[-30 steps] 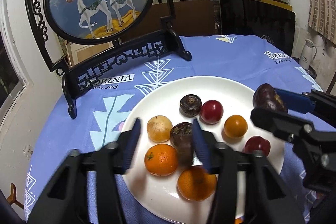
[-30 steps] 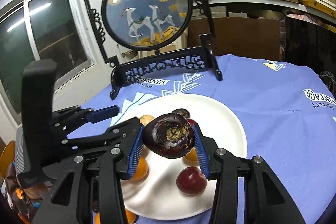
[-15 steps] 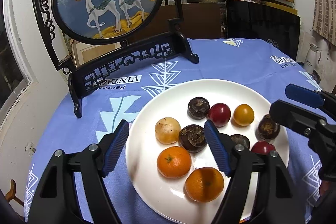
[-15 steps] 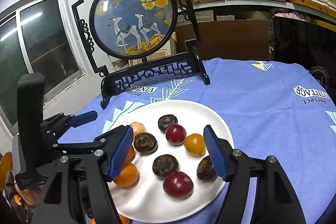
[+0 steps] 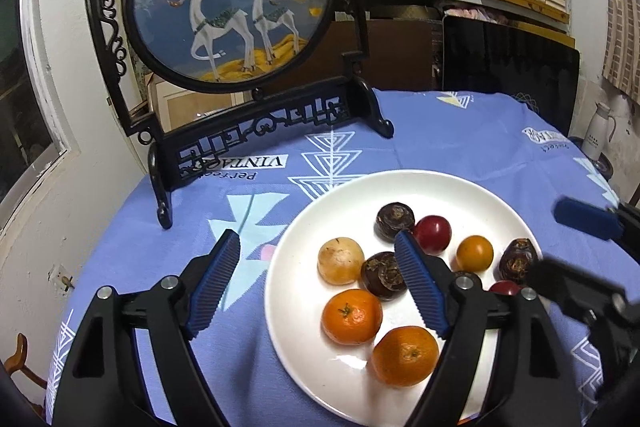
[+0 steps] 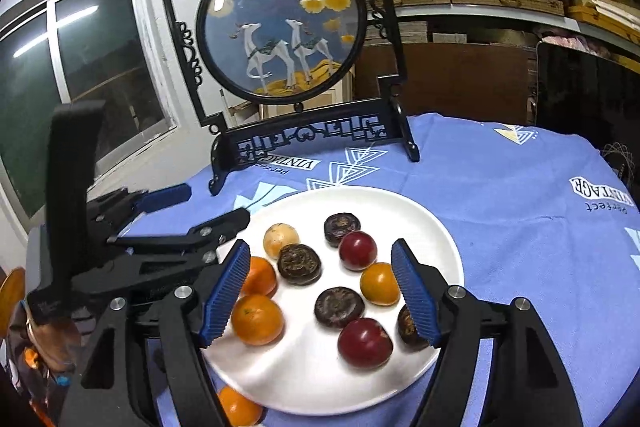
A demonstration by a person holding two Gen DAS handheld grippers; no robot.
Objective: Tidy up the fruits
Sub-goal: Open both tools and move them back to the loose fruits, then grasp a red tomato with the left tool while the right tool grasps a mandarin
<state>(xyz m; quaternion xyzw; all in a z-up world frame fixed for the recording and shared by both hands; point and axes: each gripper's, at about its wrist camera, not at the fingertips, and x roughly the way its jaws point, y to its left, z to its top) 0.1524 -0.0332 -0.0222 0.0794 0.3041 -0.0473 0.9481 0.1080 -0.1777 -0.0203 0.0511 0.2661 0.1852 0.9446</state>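
A white plate [image 5: 400,195] [image 6: 304,367] on the blue cloth holds two mandarins [image 5: 352,315], a pale round fruit [image 5: 340,261], red fruits [image 6: 357,250], a yellow-orange one [image 6: 379,283] and several dark water chestnuts [image 6: 339,307]. My left gripper [image 5: 316,235] hovers over the plate's left rim. Its jaws are opening, and nothing is between them. Over the plate's near right side, my right gripper [image 6: 320,247] is open and empty, with fruit lying below the gap. Each gripper shows in the other's view: the right gripper [image 5: 546,243], the left gripper [image 6: 218,203].
A round deer picture in a black carved stand [image 5: 256,123] [image 6: 312,139] stands behind the plate. One more mandarin [image 6: 238,407] lies off the plate at the table's near edge. Shelves and a dark panel [image 5: 508,67] lie beyond. A white jug [image 5: 598,131] stands at far right.
The right gripper let go of the dark water chestnut, which now lies on the plate, and its jaws spread. The left gripper widened its jaws from around a chestnut and drew back.
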